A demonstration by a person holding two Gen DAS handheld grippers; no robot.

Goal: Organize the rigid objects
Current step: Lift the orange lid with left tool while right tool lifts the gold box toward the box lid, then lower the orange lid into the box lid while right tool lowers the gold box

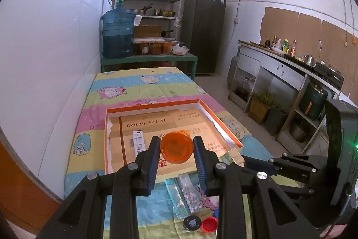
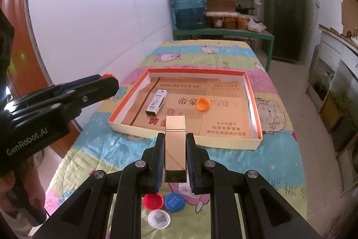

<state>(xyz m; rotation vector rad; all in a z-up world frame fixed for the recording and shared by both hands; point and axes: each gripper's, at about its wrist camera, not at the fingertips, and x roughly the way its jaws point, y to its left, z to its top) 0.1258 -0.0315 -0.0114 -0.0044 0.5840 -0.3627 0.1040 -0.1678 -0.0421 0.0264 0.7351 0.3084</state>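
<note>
Both tools: matte black plastic linkage frames, silver round screw heads at the pivots. Left tool [image 1: 176, 150] and right tool [image 2: 175, 157] each have two tapered fingers faced with ribbed blue pads [image 1: 154, 157]. Left tool's body, seen from the right wrist, carries white "GenRobot.AI" lettering. Green LED on the right unit's housing. Bare skin at the handle, lower left.

Bottle caps: six – orange [image 1: 176, 147], orange [image 2: 203, 104], red [image 2: 153, 201], blue [image 2: 174, 201], white [image 2: 159, 219], black [image 1: 191, 222]
Small boxes: two – white [image 2: 156, 102], gold [image 2: 175, 147]
Trays: one [image 2: 255, 102]
</note>
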